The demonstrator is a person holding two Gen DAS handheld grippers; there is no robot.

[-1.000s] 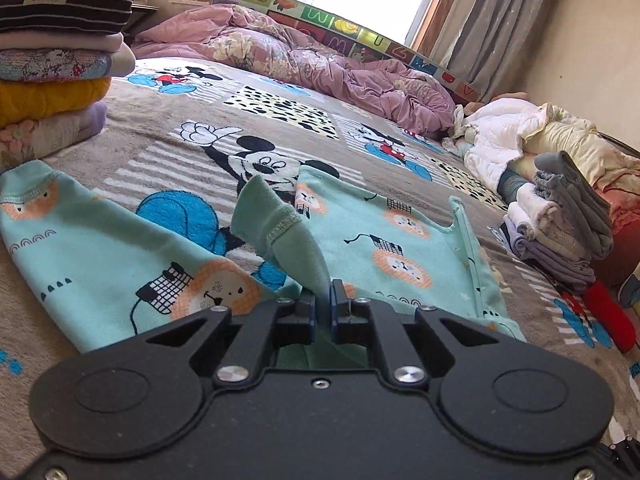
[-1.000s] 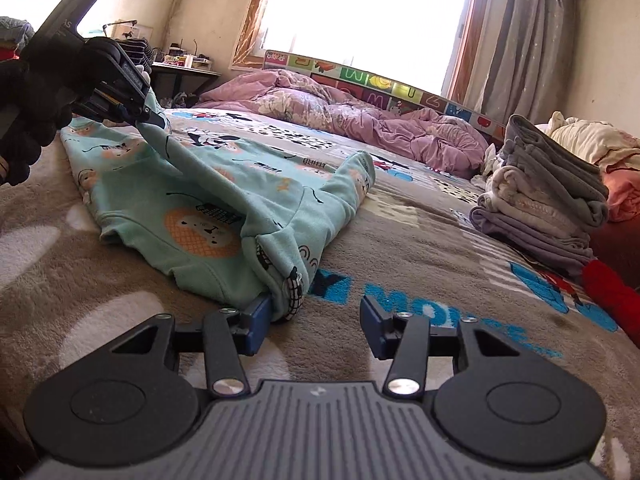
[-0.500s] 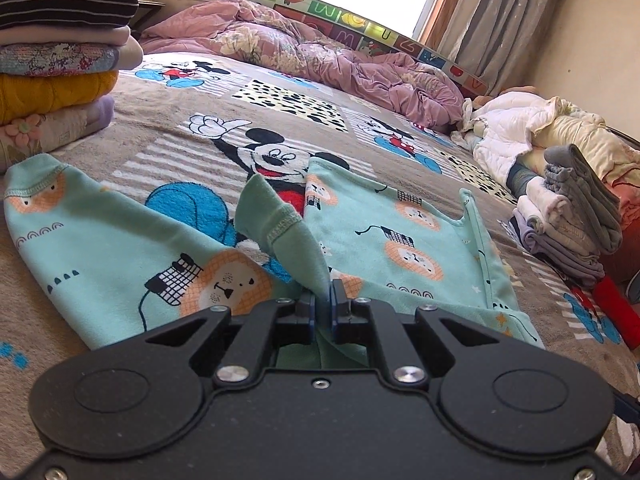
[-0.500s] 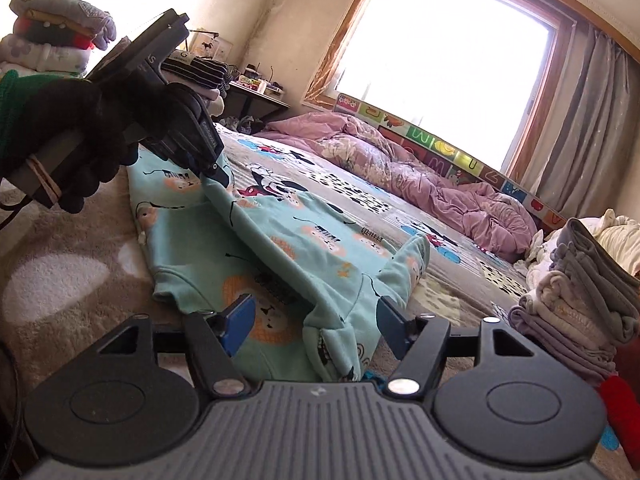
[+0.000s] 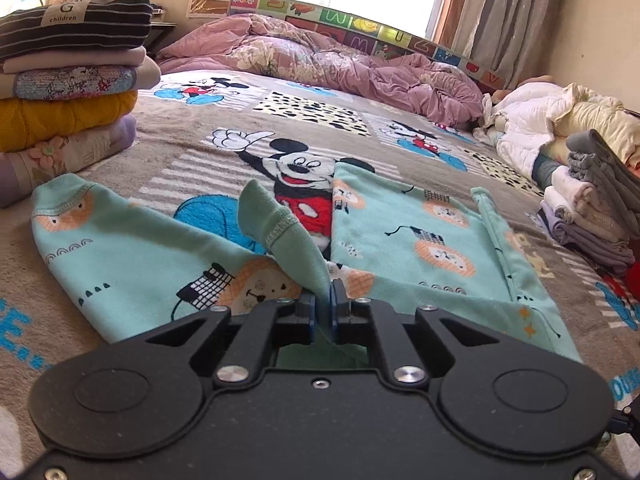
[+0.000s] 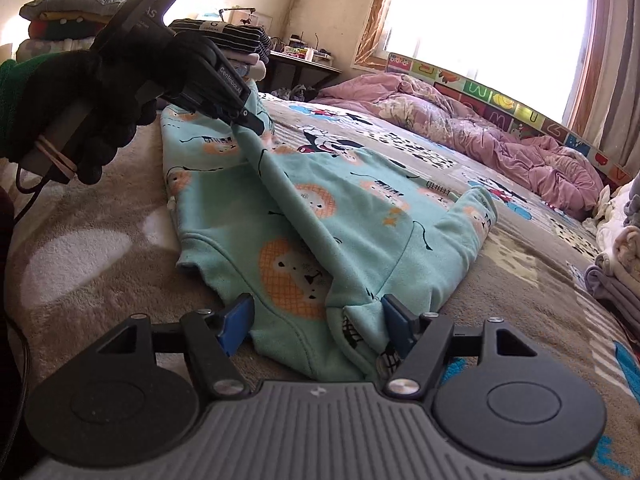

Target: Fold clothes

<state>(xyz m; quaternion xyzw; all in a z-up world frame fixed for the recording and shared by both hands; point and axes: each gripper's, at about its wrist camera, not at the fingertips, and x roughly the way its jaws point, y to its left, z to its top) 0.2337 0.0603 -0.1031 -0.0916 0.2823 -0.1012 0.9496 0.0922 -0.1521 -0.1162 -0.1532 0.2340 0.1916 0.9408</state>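
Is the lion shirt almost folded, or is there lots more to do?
Not yet. Done: neat folded piles sit on the bed. In hand: the left claw is shut on a fold of the lion shirt, lifting it, while the right claw is opening, its pads either side of the shirt's near edge without pressing. Left: the shirt lies mostly spread out, and a heap of unfolded clothes waits.
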